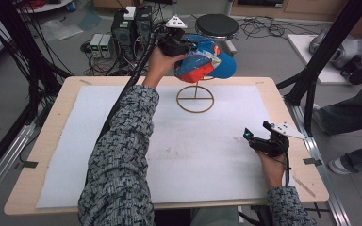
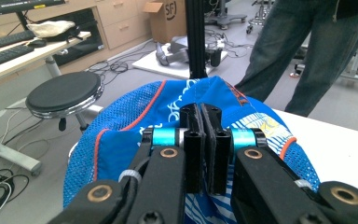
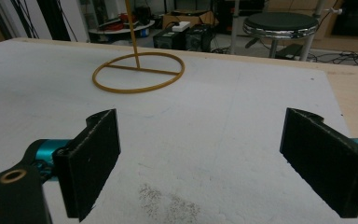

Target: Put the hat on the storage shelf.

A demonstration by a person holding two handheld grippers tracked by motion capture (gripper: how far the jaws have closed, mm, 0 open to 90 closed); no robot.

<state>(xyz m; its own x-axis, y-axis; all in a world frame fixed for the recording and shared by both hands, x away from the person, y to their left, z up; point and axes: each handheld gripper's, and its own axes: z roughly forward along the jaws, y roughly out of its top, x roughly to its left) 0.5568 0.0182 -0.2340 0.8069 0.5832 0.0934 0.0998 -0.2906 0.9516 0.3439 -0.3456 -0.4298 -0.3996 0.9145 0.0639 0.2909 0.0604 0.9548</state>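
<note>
Left gripper (image 1: 185, 46) clamping cap (image 1: 212, 59), above wire stand (image 1: 195, 98)

My worktop (image 1: 47, 141), a pale wooden board with rounded corners, carries a white sheet (image 1: 89, 141) spread over nearly its whole top. On the sheet near the far edge stands a yellow wire stand (image 1: 195, 98), its ring base flat, a grey smudge (image 3: 168, 200) marking the sheet nearer me.
</note>
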